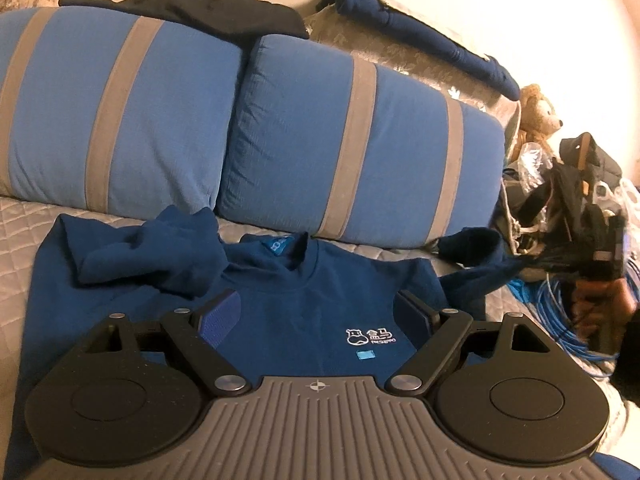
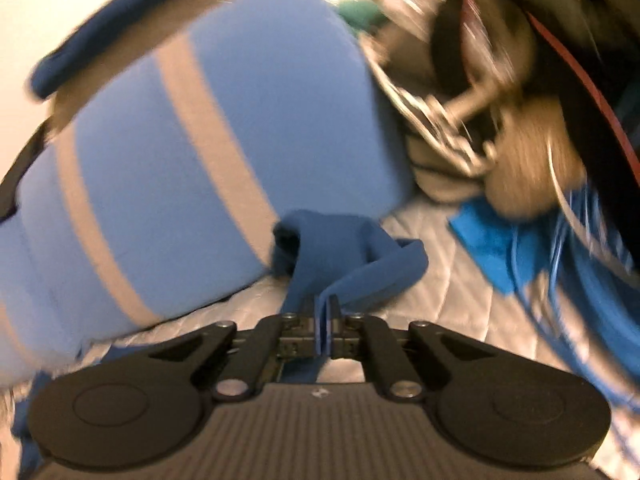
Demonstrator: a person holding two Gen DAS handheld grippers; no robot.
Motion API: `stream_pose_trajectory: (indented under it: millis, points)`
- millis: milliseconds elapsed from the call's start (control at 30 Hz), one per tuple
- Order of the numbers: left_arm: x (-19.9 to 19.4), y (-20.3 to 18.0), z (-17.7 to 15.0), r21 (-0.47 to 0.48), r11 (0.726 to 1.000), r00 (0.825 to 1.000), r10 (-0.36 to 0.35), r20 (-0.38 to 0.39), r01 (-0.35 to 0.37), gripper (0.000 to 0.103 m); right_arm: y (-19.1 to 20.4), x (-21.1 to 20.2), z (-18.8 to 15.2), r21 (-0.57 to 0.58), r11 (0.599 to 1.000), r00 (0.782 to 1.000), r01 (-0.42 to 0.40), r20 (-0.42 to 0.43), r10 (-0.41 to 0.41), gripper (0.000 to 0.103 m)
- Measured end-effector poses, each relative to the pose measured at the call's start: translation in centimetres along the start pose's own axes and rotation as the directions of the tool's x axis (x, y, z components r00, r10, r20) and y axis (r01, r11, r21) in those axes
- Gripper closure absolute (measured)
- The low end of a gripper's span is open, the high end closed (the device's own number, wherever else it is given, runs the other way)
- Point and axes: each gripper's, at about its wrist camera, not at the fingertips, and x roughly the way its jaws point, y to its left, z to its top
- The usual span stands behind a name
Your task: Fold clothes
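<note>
A dark blue sweatshirt (image 1: 304, 300) with a small white chest logo lies face up on the quilted bed cover (image 1: 24, 216). Its left sleeve (image 1: 148, 256) is crumpled across the shoulder. My left gripper (image 1: 316, 312) hovers open over the chest with nothing between its fingers. The sweatshirt's right sleeve (image 2: 340, 252) is pinched between the jaws of my right gripper (image 2: 325, 320), which is shut on it and lifts it off the cover. That gripper and the hand holding it (image 1: 600, 280) show blurred at the right of the left wrist view.
Two blue pillows with grey stripes (image 1: 352, 148) stand behind the sweatshirt. Dark clothes (image 1: 192, 12) and another blue garment (image 1: 424, 36) lie on top of the headboard. Right of the bed sit a teddy bear (image 1: 536, 112), bags and blue cables (image 1: 560, 320).
</note>
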Motion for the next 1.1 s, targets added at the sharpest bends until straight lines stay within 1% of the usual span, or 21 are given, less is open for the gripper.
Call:
stream_pose_trajectory:
  millis: [133, 233, 400, 467, 567, 600, 633, 667, 700, 800, 867, 900, 967, 1033, 1100]
  points:
    - [0.1, -0.1, 0.0, 0.004, 1.0, 1.0, 0.005, -0.003, -0.005, 0.019, 2.1, -4.5, 0.4, -0.099, 0.994, 0.998, -0.046, 0.034, 0.05, 0.1]
    - [0.0, -0.1, 0.0, 0.004, 1.0, 1.0, 0.003, 0.001, -0.003, 0.019, 3.3, -7.9, -0.1, -0.133, 0.986, 0.993, -0.103, 0.046, 0.109, 0.1]
    - [-0.1, 0.0, -0.1, 0.004, 1.0, 1.0, 0.005, 0.001, -0.005, 0.019, 6.0, -11.6, -2.3, -0.221, 0.959, 0.982, -0.179, 0.022, 0.189, 0.1]
    - [0.0, 0.0, -0.2, 0.006, 1.0, 1.0, 0.011, -0.003, -0.011, 0.019, 6.8, -12.3, -3.5, -0.234, 0.948, 0.976, -0.216, -0.017, 0.218, 0.1]
    - [-0.1, 0.0, -0.2, 0.006, 1.0, 1.0, 0.018, -0.008, -0.018, 0.019, 7.1, -12.3, -5.4, -0.228, 0.934, 0.958, -0.277, -0.137, 0.251, 0.1]
    - [-0.1, 0.1, -0.2, 0.005, 1.0, 1.0, 0.018, -0.009, -0.018, 0.019, 7.2, -12.2, -6.2, -0.235, 0.93, 0.953, -0.285, -0.174, 0.248, 0.093]
    - [-0.1, 0.1, -0.2, 0.004, 1.0, 1.0, 0.018, -0.01, -0.018, 0.019, 7.2, -12.2, -6.9, -0.247, 0.926, 0.949, -0.286, -0.207, 0.238, 0.094]
    - [-0.1, 0.1, -0.2, 0.004, 1.0, 1.0, 0.018, -0.01, -0.018, 0.019, 6.8, -12.3, -7.2, -0.235, 0.929, 0.947, -0.285, -0.218, 0.235, 0.087]
    - [-0.1, 0.1, -0.1, 0.004, 1.0, 1.0, 0.016, -0.01, -0.016, 0.019, 6.1, -12.4, -7.3, -0.208, 0.936, 0.947, -0.282, -0.216, 0.238, 0.067]
    - [-0.1, 0.1, -0.1, 0.002, 1.0, 1.0, 0.013, -0.008, -0.013, 0.019, 3.9, -12.6, -7.6, -0.125, 0.954, 0.947, -0.274, -0.208, 0.245, 0.051]
    - [-0.1, 0.2, -0.1, 0.001, 1.0, 1.0, 0.012, -0.01, -0.012, 0.019, 1.7, -12.2, -7.4, -0.018, 0.971, 0.956, -0.239, -0.179, 0.232, 0.046]
    - [-0.1, 0.2, -0.2, 0.0, 1.0, 1.0, 0.012, -0.011, -0.012, 0.019, 0.5, -11.8, -7.3, 0.045, 0.976, 0.962, -0.212, -0.164, 0.217, 0.046]
    - [0.0, 0.2, -0.1, 0.0, 1.0, 1.0, 0.013, -0.014, -0.013, 0.019, -2.1, -10.6, -7.3, 0.179, 0.971, 0.973, -0.158, -0.138, 0.183, 0.046]
    - [0.1, 0.2, -0.2, 0.002, 1.0, 1.0, 0.017, -0.018, -0.017, 0.019, -4.7, -9.0, -7.6, 0.332, 0.935, 0.977, -0.127, -0.121, 0.176, 0.046]
    - [0.1, 0.1, -0.2, 0.006, 1.0, 1.0, 0.02, -0.02, -0.02, 0.019, -6.4, -7.3, -7.9, 0.446, 0.888, 0.978, -0.116, -0.106, 0.181, 0.046]
